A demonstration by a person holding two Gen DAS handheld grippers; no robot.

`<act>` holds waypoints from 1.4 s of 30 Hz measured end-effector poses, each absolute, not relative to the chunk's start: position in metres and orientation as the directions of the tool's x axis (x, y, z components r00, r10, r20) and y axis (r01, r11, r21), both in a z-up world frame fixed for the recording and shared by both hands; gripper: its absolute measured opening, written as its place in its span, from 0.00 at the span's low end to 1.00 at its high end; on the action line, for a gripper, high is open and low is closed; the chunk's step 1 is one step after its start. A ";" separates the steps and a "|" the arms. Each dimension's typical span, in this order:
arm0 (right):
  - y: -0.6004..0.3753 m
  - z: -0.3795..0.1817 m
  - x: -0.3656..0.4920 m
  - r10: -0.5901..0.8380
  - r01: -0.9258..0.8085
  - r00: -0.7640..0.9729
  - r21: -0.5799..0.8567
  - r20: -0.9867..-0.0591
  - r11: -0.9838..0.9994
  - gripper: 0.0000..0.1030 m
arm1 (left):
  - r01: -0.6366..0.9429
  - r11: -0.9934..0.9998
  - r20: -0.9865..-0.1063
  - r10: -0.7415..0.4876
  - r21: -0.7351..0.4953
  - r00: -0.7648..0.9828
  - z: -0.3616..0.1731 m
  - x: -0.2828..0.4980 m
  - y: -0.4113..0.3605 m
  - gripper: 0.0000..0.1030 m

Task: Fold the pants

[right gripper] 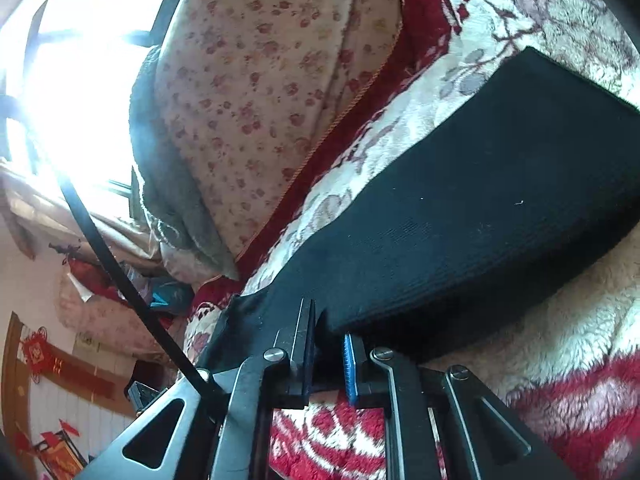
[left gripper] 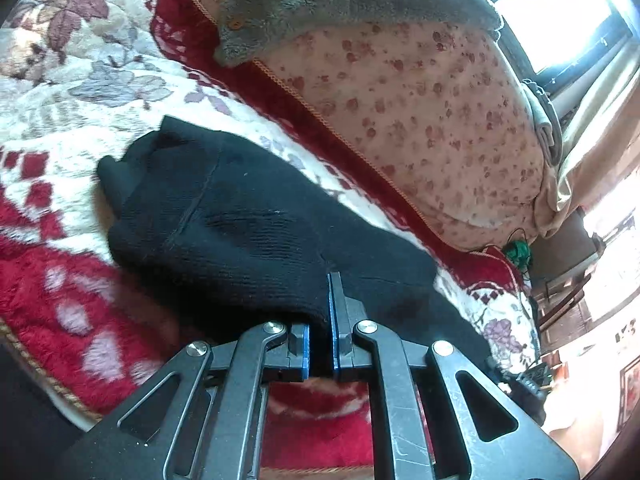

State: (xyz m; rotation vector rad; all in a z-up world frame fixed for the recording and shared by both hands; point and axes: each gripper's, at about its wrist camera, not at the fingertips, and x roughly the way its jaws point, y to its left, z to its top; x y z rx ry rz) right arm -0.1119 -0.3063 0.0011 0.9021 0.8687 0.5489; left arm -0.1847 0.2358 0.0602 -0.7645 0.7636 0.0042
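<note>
Black knit pants (left gripper: pixel 240 224) lie on a red-and-cream floral blanket (left gripper: pixel 60 152). In the left wrist view my left gripper (left gripper: pixel 320 320) is shut on the near edge of the pants, with fabric pinched between the blue pads. In the right wrist view the pants (right gripper: pixel 480 200) stretch away to the upper right as a flat ribbed band. My right gripper (right gripper: pixel 328 344) is shut on their near edge, and black fabric fills the gap between its fingers.
A floral quilt (left gripper: pixel 420 112) lies piled behind the pants with a grey fleece garment (left gripper: pixel 320 4) on top. It also shows in the right wrist view (right gripper: pixel 260 80). A bright window (right gripper: pixel 72 80) lies beyond. Room clutter sits at the bed's far edge (left gripper: pixel 540 376).
</note>
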 end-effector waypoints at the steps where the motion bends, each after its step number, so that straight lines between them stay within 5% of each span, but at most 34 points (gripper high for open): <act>1: -0.308 0.003 -0.114 0.729 -0.065 0.551 0.850 -0.407 0.523 0.10 | -0.280 0.731 -0.630 -0.255 -0.622 0.733 0.057 -0.187 0.240 0.06; 11: -0.317 -0.021 -0.115 0.687 0.040 0.542 0.831 -0.484 0.555 0.09 | -0.327 0.759 -0.679 -0.198 -0.563 0.707 0.029 -0.183 0.242 0.09; 17: -0.339 -0.008 -0.119 0.611 0.098 0.583 0.794 -0.535 0.600 0.18 | -0.400 0.792 -0.704 -0.052 -0.462 0.708 0.045 -0.194 0.250 0.31; 23: -0.377 0.019 -0.132 0.476 0.175 0.639 0.717 -0.604 0.675 0.20 | -0.394 0.829 -0.650 0.049 -0.398 0.759 0.081 -0.207 0.248 0.31; 28: -0.371 0.041 -0.123 0.438 0.127 0.657 0.663 -0.613 0.738 0.20 | -0.312 0.886 -0.588 0.057 -0.343 0.807 0.113 -0.201 0.225 0.31; 31: -0.379 0.044 -0.113 0.376 0.162 0.669 0.619 -0.641 0.768 0.29 | -0.306 0.896 -0.533 0.095 -0.323 0.841 0.133 -0.204 0.220 0.31; 33: -0.390 0.042 -0.111 0.350 0.192 0.672 0.610 -0.652 0.768 0.39 | -0.290 0.893 -0.516 0.079 -0.343 0.853 0.140 -0.203 0.223 0.44; 35: -0.398 0.038 -0.108 0.328 0.224 0.657 0.591 -0.679 0.775 0.39 | -0.261 0.891 -0.508 0.040 -0.371 0.860 0.142 -0.198 0.223 0.46; 42: -0.411 0.015 -0.104 0.318 0.311 0.619 0.596 -0.718 0.740 0.39 | -0.251 0.912 -0.592 0.012 -0.324 0.806 0.119 -0.170 0.202 0.46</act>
